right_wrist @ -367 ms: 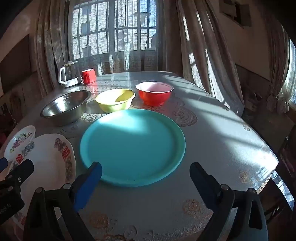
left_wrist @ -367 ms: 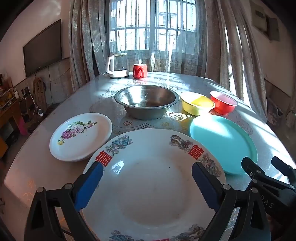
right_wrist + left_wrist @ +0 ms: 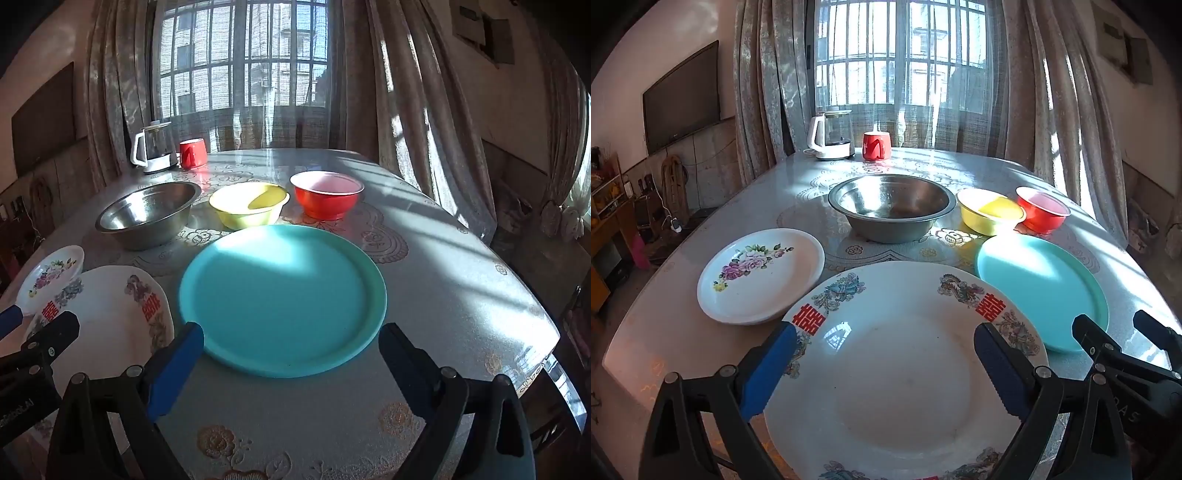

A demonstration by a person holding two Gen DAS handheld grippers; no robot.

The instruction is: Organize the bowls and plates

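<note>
A large white plate [image 3: 894,376] with red characters and dragon patterns lies at the table's near edge, and my left gripper [image 3: 882,343] hovers open over it, its blue pads wide apart and nothing held. To its left rests a small flowered plate [image 3: 761,277], to its right a teal plate [image 3: 1038,288]. My right gripper [image 3: 290,345] stands open above the near rim of the teal plate [image 3: 282,295], holding nothing. Behind the plates stand a steel bowl [image 3: 890,206], a yellow bowl [image 3: 991,214] and a red bowl [image 3: 1041,210].
At the far side of the table [image 3: 461,295] stand a white kettle [image 3: 831,136] and a red mug [image 3: 876,146], before a curtained window. The table's right edge drops off beside the teal plate. A television [image 3: 681,99] hangs on the left wall.
</note>
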